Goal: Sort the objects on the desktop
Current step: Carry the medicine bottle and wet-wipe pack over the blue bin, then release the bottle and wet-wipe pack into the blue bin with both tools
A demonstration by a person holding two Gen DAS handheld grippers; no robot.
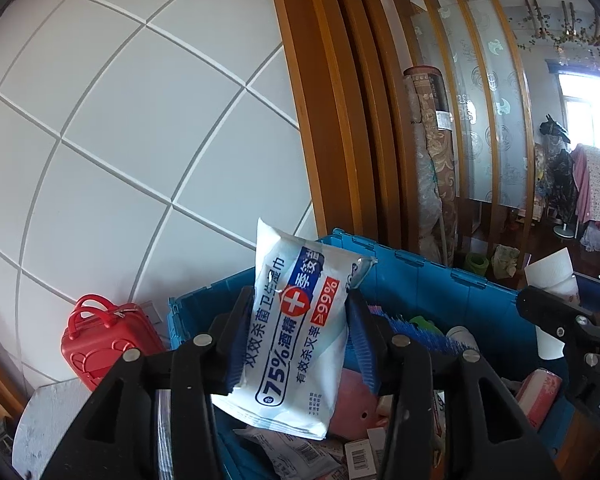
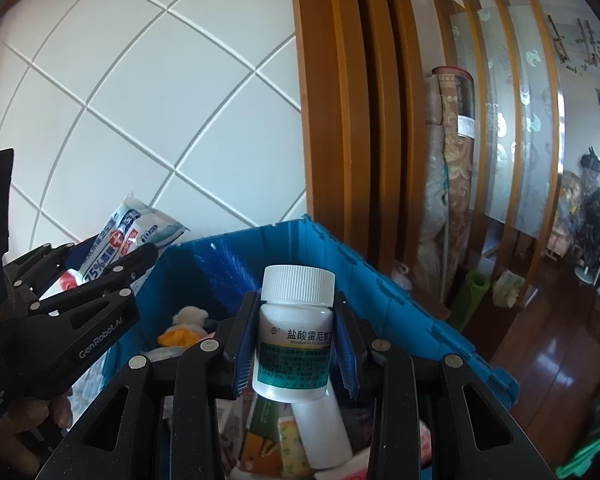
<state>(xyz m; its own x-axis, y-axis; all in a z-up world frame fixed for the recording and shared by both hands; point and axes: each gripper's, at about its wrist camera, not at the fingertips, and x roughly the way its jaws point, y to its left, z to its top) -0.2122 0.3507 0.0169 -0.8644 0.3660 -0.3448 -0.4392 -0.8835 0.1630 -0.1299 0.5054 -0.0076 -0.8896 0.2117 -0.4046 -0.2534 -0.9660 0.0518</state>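
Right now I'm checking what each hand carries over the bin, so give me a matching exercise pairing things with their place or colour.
Things:
1. wipes pack
2. pill bottle
3. crate
4. small suitcase

Descriptions:
A. red, beside the crate, by the wall
B. blue, full of clutter
C. between the left gripper's fingers
D. white cap, between the right gripper's fingers

Pairs: 1-C, 2-D, 3-B, 4-A

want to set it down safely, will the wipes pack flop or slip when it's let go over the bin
The wipes pack looks soft: its film wrinkles and its crimped ends bend, so it would likely sag, not stand. The glossy film may slide easily off the left gripper. It sits tilted over the blue bin, so it would probably drop flat among the clutter without harm.
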